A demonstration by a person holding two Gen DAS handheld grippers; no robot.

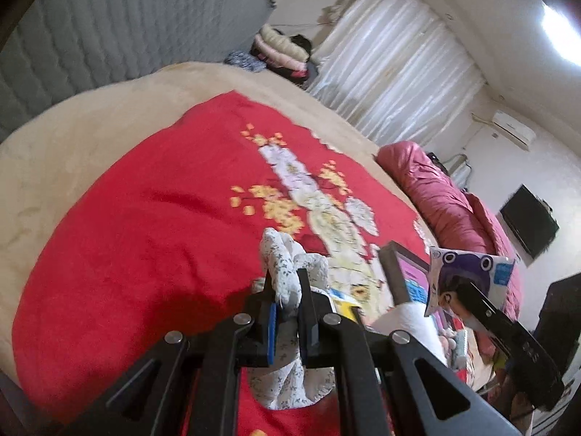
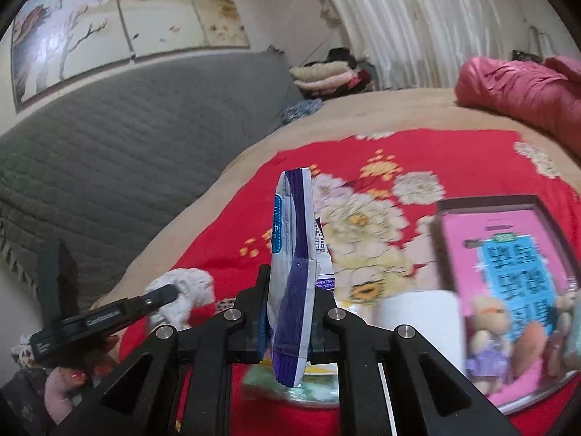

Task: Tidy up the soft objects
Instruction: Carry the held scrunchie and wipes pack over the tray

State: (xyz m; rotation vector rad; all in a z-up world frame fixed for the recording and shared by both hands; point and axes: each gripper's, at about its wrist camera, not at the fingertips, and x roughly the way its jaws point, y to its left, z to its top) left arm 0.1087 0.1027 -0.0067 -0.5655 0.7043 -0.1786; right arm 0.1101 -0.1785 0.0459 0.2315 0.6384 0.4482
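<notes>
My left hand-held gripper (image 1: 287,299) pinches a white flowered cloth (image 1: 281,272) between its fingers, lifted above the red blanket (image 1: 145,218) on the bed. My right hand-held gripper (image 2: 292,309) is clamped on a purple and white tissue packet (image 2: 294,254), held edge-up over the same blanket, left of the pink box (image 2: 508,254) with small dolls.

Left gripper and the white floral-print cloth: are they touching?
Touching. The left wrist view shows the left gripper with its jaws shut on the white floral-print cloth, fabric bunched between them and hanging below.
</notes>
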